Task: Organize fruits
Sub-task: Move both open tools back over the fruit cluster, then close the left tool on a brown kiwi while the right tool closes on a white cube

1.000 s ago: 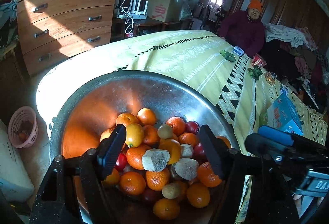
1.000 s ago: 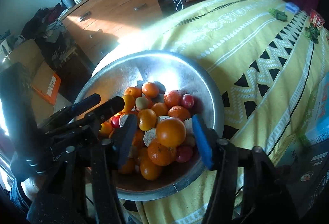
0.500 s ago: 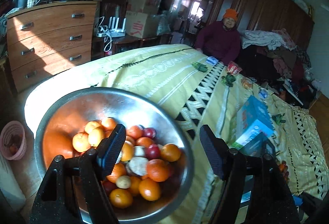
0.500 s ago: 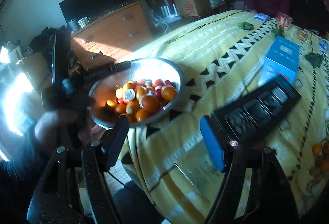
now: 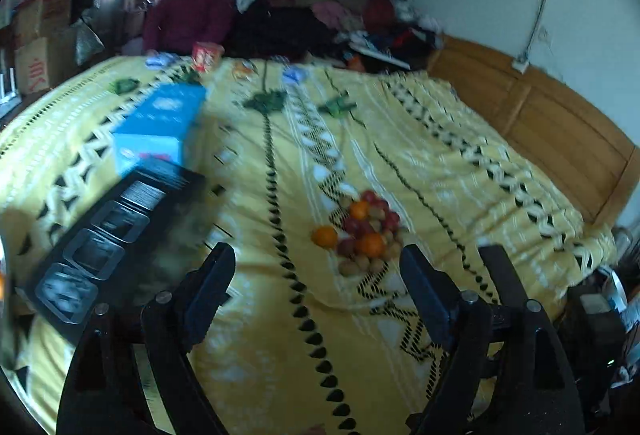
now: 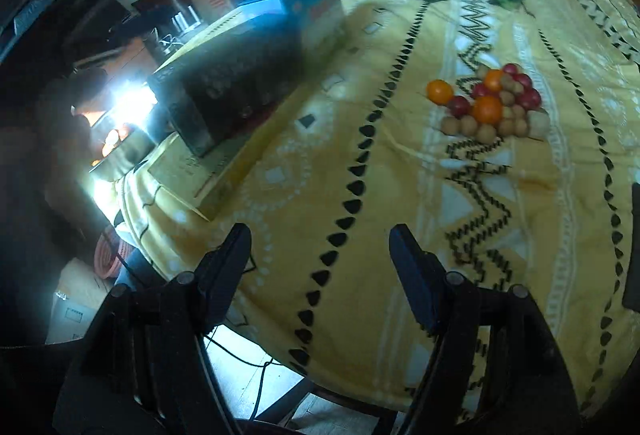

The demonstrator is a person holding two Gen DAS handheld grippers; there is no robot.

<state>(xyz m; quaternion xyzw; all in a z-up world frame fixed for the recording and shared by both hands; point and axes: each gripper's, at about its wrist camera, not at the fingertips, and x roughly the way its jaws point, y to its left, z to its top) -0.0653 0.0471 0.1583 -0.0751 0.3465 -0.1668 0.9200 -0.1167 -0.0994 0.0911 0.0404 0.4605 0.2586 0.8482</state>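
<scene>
Both wrist views have swung off the steel bowl of mixed fruit that filled them a second ago. They now look across the yellow patterned bedspread (image 5: 280, 315) toward a loose heap of fruit (image 5: 362, 235) lying directly on the cloth: three oranges, several dark red round fruits and a cluster of small tan ones, all touching in one pile.

The left gripper (image 5: 316, 287) is empty. Its jaws have just been opening and stand wide with only bedspread between them; the heap sits just beyond and slightly right of the gap. The right gripper (image 6: 320, 267) also stands apart at a moderate width, unchanged, with nothing between its fingers. In its view the heap (image 6: 490, 101) lies well ahead and to the right.

The steel bowl (image 6: 120, 151) shows only as a bright, blown-out rim at the bed's edge, far left in the right view. A black tray with square compartments (image 5: 108, 239) rests on a flat pale box near it, with a blue carton (image 5: 160, 127) behind. A person in a dark red top (image 5: 192, 11) sits at the far side.

Judgement: attention has shifted from the bowl to the loose pile; no fruit is picked yet, and sorting into the tray looks like the likely next stage.
</scene>
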